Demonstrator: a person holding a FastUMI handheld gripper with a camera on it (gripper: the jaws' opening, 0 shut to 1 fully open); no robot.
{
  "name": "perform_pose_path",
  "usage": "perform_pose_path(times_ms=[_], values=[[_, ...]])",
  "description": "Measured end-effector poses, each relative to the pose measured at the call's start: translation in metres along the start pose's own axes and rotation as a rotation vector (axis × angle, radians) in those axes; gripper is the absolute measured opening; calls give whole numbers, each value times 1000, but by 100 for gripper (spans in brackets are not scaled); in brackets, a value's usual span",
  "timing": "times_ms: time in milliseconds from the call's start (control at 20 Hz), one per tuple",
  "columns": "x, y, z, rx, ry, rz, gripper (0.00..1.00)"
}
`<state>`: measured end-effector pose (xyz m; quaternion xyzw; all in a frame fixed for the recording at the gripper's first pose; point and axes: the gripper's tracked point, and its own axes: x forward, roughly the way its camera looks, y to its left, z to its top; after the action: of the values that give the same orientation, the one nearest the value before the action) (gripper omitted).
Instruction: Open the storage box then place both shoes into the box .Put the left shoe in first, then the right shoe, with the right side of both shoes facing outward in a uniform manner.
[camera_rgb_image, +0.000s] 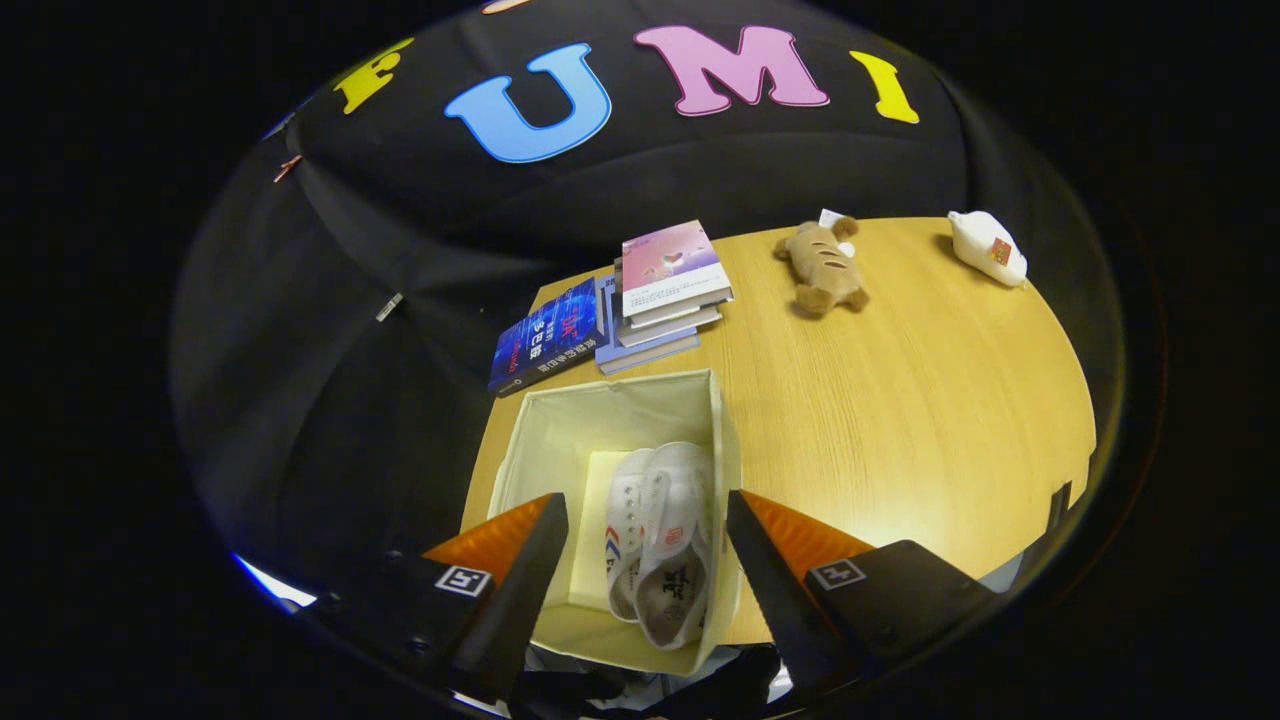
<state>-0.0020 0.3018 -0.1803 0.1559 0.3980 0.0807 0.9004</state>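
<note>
A cream fabric storage box (560, 440) stands open on the wooden table, directly below and between my fingers. Two white shoes (660, 540) lie inside it side by side, on their sides, against the box's right wall. One shoe shows a red and blue stripe mark; the other shows its insole with a red label. My gripper (645, 515) hovers above the box, open, with nothing between its fingers (530, 560).
A stack of books (665, 285) and a dark blue book (545, 340) lie just beyond the box. Farther right on the table (900, 400) lie a brown plush toy (825, 268) and a white plush toy (988, 247).
</note>
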Motion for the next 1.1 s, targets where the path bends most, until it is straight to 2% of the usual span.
perform_pose_path(times_ms=[300, 850, 1100], values=[[-58, -74, 52, -117, -150, -28, 99], [-176, -217, 183, -319, -559, -84, 99], [-214, -255, 210, -381, -694, -69, 99]])
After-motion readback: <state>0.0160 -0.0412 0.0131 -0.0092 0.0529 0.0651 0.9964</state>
